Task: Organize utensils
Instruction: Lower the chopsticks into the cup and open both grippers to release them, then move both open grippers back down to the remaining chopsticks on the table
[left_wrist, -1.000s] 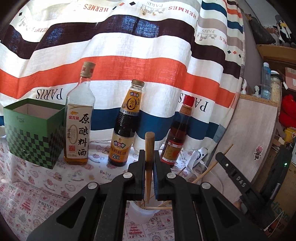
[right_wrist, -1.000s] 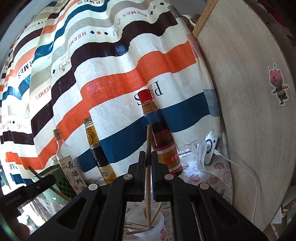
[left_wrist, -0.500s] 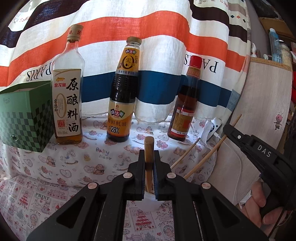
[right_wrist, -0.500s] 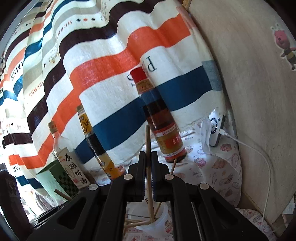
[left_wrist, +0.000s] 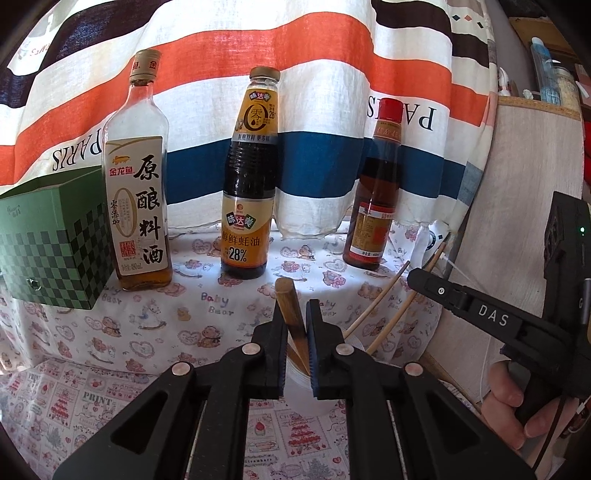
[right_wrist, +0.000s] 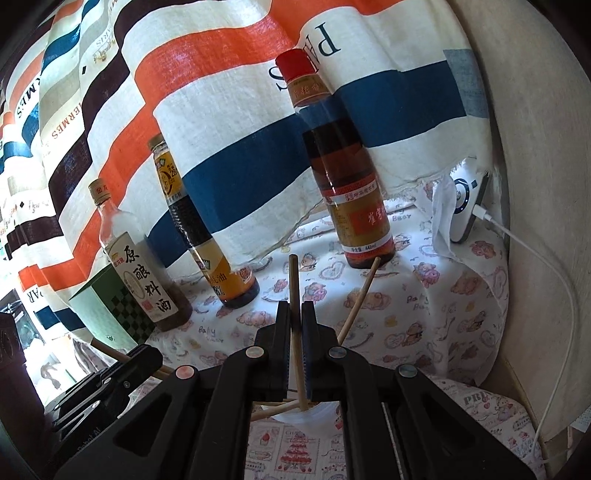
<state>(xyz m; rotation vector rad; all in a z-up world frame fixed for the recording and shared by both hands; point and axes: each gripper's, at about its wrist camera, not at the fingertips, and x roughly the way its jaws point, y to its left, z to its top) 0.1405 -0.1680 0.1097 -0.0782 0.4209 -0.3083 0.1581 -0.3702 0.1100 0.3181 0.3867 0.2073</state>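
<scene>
Left wrist view: left tool (left_wrist: 296, 325) at bottom centre, jaws narrowly parted with a thick wooden handle (left_wrist: 290, 308) standing tilted between them, leaning on the left pad; a gap shows on the right side, so not clamped. Handle's lower end drops into a white cup (left_wrist: 306, 391) just below the tool. Two thin chopsticks (left_wrist: 376, 308) stick out of the same cup toward right of centre. Across the middle of the frame, three bottles stand on the table (left_wrist: 147, 332), which has a "Baby Bear" print cloth: clear bottle (left_wrist: 138, 192) with big Chinese characters and "480mL", dark sauce bottle (left_wrist: 251, 177) marked "28%", red-capped bottle (left_wrist: 375, 192). Green checkered box (left_wrist: 48, 240) at left edge. Striped curtain (left_wrist: 295, 92) behind reads "PARIS". Right tool's body, marked "DAS", is at right with a hand (left_wrist: 513, 402) on its grip. Right wrist view: right tool (right_wrist: 295, 328) at bottom centre, jaws closed tight on a thin chopstick (right_wrist: 294, 284) held near upright, lower tip inside the white cup (right_wrist: 310, 413) with other sticks. Another chopstick (right_wrist: 360, 295) leans right out of the cup. Red-capped bottle (right_wrist: 340, 162) at upper centre, label shows "445mL"; "28%" bottle (right_wrist: 199, 229) and clear bottle (right_wrist: 136, 266) to its left. Curtain (right_wrist: 221, 92) reads "HERMES" and "PARIS". White device (right_wrist: 467, 206) with a plugged cable at right edge.
</scene>
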